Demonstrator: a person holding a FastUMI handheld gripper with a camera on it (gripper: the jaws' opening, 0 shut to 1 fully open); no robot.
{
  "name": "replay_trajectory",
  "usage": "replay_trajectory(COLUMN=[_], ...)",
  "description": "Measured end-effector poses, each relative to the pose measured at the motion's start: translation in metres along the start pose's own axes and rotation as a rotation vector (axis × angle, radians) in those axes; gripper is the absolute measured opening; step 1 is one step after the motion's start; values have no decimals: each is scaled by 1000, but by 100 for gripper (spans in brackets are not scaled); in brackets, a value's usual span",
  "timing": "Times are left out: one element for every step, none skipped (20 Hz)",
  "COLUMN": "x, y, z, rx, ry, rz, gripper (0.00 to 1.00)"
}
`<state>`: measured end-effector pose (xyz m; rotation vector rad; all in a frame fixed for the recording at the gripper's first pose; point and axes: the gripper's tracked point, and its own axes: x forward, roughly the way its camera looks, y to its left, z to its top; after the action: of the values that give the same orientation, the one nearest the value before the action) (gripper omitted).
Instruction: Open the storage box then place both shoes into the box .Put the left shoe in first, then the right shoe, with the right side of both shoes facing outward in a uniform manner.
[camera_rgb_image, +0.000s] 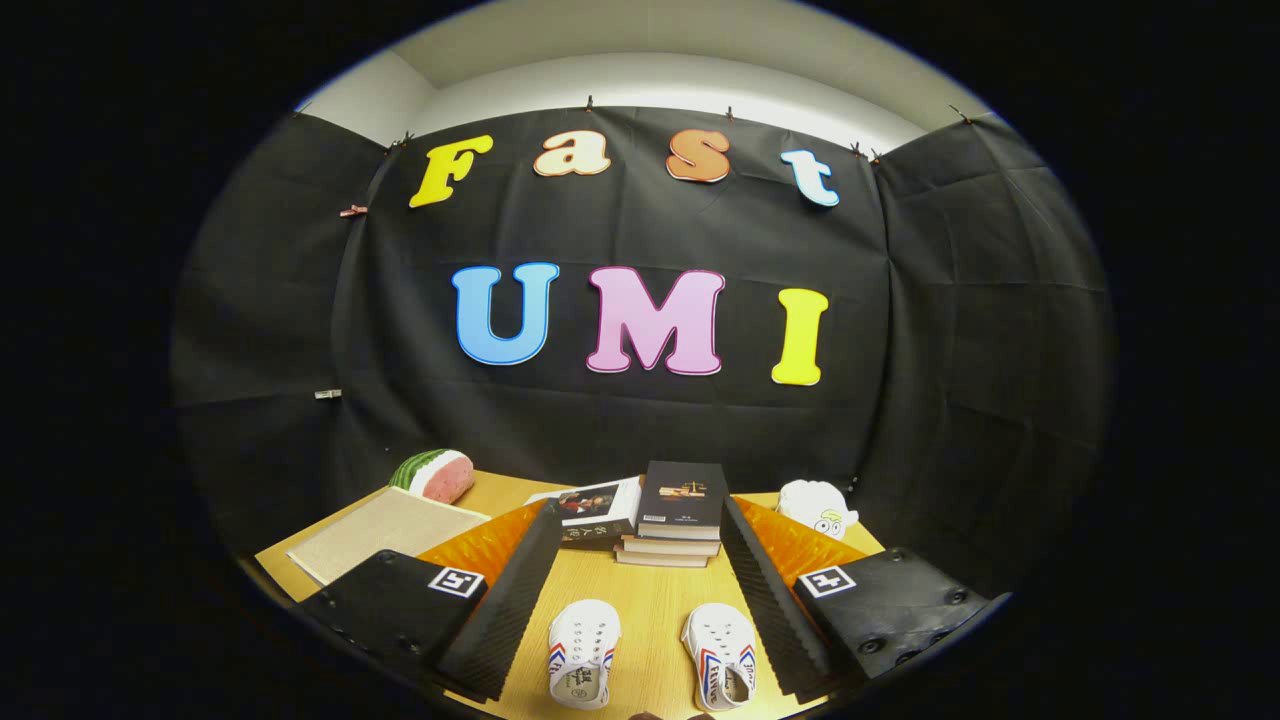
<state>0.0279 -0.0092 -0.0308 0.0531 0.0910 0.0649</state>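
From my station I see the gripper with its two fingers spread wide apart low in the frame, holding nothing; the wooden table shows bare between them. In that gap, at the bottom centre of the frame, sit the two small white shoes side by side, toes pointing away from me: one shoe lies close to the left finger, the other shoe close to the right finger, neither touched. Beyond the shoes, at the centre of the frame, a stack of books rests on the table, with another dark-covered book lying just left of it. At middle left a flat beige mat lies near the table's edge, and behind it a watermelon-slice toy. A white plush toy sits at middle right, beyond the right finger.
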Motion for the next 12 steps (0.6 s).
replay_trajectory(x=[2,5,7,9,10,12,14,15,16,18,19,20], y=[0,1,2,2,3,5,7,9,12,15,17,19], z=[-2,-4,-5,-6,-7,-9,-10,-12,-15,-16,-17,-17], rx=[6,10,9,8,7,9,11,14,17,16,10,6], ry=[9,13,17,21,24,28,35,45,57,64,69,73], rz=[5,8,10,12,15,20,27,34,44,53,60,70], gripper=[98,98,98,98,98,98,98,98,98,98,98,98])
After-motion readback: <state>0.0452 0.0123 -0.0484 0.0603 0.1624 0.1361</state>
